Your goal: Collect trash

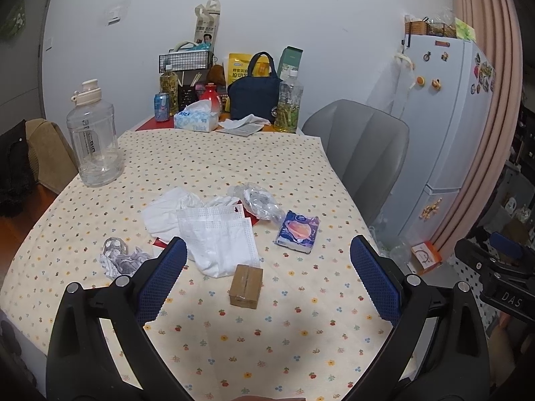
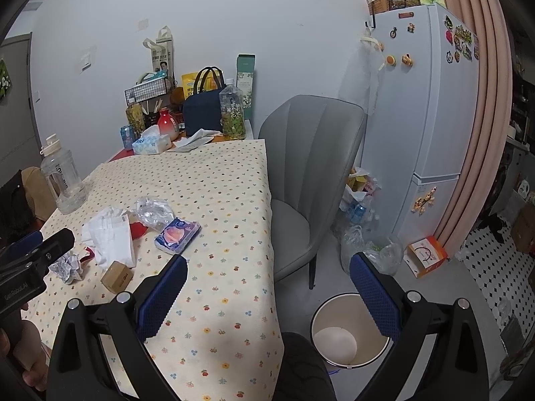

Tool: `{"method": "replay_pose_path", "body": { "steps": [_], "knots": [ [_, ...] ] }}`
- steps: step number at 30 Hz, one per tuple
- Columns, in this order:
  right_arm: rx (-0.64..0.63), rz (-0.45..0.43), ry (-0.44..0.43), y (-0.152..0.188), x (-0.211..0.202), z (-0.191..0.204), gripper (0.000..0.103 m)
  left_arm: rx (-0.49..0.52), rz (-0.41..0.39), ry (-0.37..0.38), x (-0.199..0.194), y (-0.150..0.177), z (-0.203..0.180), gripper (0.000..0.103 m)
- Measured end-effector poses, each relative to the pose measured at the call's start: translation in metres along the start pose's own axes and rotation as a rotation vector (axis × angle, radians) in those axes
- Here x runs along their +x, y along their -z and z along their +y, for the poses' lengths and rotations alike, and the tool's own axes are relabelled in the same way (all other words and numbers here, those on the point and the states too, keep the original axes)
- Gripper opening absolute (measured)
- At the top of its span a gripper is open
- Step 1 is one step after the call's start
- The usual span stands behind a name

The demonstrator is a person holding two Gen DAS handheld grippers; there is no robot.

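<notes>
Trash lies on the floral tablecloth (image 1: pixel 234 153): a small brown cardboard box (image 1: pixel 246 286), white face masks and tissues (image 1: pixel 214 230), a crumpled paper ball (image 1: pixel 120 260), a crushed clear plastic bottle (image 1: pixel 259 202) and a purple tissue packet (image 1: pixel 298 231). My left gripper (image 1: pixel 267 267) is open and empty, hovering just above the box. My right gripper (image 2: pixel 267 287) is open and empty over the table's right edge. A white waste bin (image 2: pixel 347 330) stands on the floor below it. The box (image 2: pixel 117 277), packet (image 2: pixel 178 236) and paper ball (image 2: pixel 67 267) also show in the right wrist view.
A large clear water jug (image 1: pixel 95 140) stands at the table's left. Bottles, a tissue box (image 1: pixel 196 119) and a navy bag (image 1: pixel 255 97) crowd the far end. A grey chair (image 2: pixel 311 173) and white fridge (image 2: pixel 424 100) are to the right, with bags on the floor (image 2: pixel 361 207).
</notes>
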State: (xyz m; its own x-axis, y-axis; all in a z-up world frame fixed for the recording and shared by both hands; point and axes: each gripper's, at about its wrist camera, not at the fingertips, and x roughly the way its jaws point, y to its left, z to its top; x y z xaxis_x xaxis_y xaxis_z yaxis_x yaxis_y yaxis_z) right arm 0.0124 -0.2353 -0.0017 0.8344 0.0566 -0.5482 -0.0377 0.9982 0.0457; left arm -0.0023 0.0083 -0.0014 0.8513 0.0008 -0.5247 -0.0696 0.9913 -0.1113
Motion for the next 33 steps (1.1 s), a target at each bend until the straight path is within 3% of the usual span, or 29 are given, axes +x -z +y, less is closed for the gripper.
{"method": "replay_pose_path", "body": {
  "steps": [33],
  "knots": [
    [0.015, 0.023, -0.005, -0.004, -0.001, -0.006, 0.095, -0.028, 0.007, -0.018, 0.001, -0.003, 0.016, 0.097]
  ]
}}
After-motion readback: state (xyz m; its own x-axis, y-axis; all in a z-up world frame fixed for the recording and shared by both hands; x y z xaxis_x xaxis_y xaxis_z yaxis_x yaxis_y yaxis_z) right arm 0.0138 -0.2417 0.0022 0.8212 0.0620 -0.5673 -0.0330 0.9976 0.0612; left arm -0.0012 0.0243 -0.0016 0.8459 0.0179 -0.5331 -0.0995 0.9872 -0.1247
